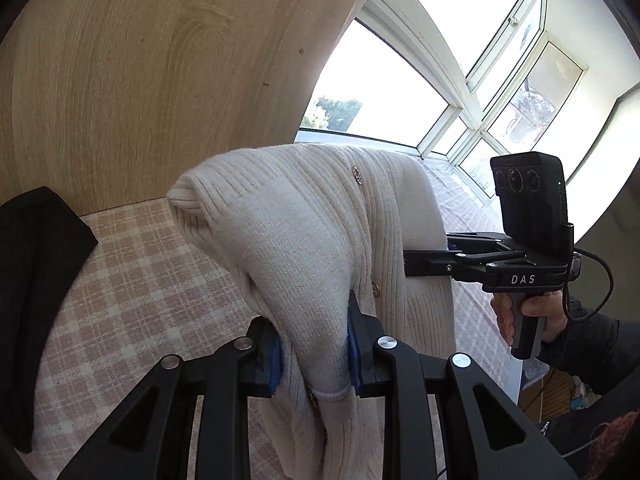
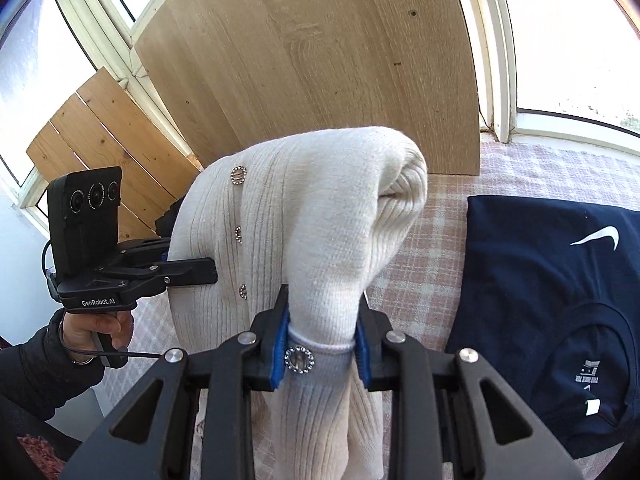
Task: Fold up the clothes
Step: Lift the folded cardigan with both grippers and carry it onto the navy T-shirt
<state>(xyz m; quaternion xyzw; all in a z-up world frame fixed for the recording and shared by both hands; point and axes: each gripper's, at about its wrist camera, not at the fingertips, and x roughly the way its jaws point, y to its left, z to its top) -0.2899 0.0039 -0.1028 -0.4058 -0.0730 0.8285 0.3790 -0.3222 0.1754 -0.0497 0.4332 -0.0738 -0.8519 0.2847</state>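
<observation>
Where it hangs bunched, the cream ribbed cardigan [image 2: 320,216] shows rhinestone buttons [image 2: 239,175].

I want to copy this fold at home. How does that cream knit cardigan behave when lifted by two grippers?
Probably floppy: the cream cardigan humps and droops between the left gripper and right gripper. Likely grippy, given its ribbed knit. Its buttons might snag.

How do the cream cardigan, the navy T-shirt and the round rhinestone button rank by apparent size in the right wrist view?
1. cream cardigan, though nearness enlarges it
2. navy T-shirt, partly cropped
3. round rhinestone button
</observation>
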